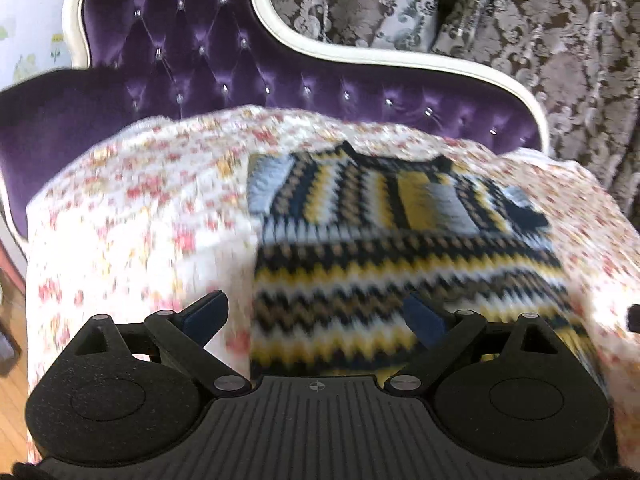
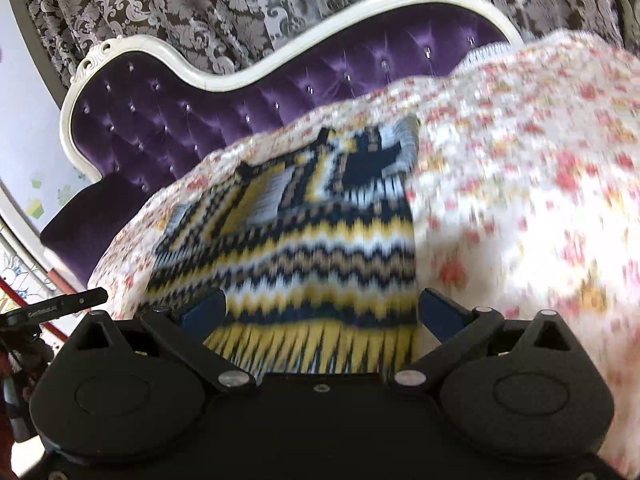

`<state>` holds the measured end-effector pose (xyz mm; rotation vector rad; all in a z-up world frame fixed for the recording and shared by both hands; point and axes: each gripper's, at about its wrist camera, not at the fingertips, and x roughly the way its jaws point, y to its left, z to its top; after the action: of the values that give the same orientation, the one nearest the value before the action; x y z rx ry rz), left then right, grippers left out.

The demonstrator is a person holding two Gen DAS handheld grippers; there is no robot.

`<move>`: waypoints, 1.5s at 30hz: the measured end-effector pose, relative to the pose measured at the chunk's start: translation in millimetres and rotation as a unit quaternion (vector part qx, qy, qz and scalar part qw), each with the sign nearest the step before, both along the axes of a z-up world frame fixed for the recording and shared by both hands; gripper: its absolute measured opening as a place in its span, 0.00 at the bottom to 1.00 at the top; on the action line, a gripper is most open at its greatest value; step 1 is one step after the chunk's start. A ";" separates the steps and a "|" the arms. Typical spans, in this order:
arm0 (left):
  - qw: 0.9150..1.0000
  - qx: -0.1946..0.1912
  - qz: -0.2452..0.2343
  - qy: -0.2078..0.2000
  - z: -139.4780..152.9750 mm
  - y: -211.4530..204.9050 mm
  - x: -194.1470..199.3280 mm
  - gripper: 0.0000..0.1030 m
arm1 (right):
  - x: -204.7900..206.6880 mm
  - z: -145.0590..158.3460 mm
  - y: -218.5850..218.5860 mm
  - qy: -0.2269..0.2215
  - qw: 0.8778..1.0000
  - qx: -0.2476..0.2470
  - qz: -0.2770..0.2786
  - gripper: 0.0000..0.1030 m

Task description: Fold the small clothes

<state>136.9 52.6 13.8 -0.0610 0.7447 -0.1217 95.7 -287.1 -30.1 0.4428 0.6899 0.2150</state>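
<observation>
A small knitted sweater (image 1: pixel 400 240) with zigzag bands of yellow, navy, grey and white lies flat on a floral bedspread (image 1: pixel 140 220), its sleeves folded in across the upper body. My left gripper (image 1: pixel 316 316) hovers over the sweater's near left hem, jaws wide apart, nothing between the blue pads. In the right wrist view the same sweater (image 2: pixel 304 232) lies ahead, its ribbed hem nearest. My right gripper (image 2: pixel 320 312) stands open over that hem, holding nothing. Both views are motion-blurred.
A purple tufted sofa back (image 1: pixel 200 60) with a white frame rises behind the bedspread (image 2: pixel 540 200). Patterned grey curtains (image 1: pixel 540 40) hang beyond it. A black tip of the other gripper (image 2: pixel 64 304) shows at the left edge. Wooden floor (image 1: pixel 8 400) lies at lower left.
</observation>
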 end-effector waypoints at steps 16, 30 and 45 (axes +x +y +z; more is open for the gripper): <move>0.999 -0.009 -0.020 0.048 -28.2 -11.1 -95.0 0.93 | -67.9 -21.5 35.1 0.037 0.998 -0.018 0.039 0.99; 0.997 -0.023 -0.022 0.069 -46.7 -12.4 -114.0 0.93 | -75.7 -38.8 36.6 0.047 0.997 0.052 0.025 0.99; 0.993 -0.064 -0.026 0.092 -60.6 -12.5 -104.7 0.93 | -72.1 -47.5 35.8 0.037 0.993 0.107 0.027 1.00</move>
<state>32.1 40.1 -46.8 -0.1771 0.9221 -0.2151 23.6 -251.2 -77.7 0.6403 0.7561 0.3257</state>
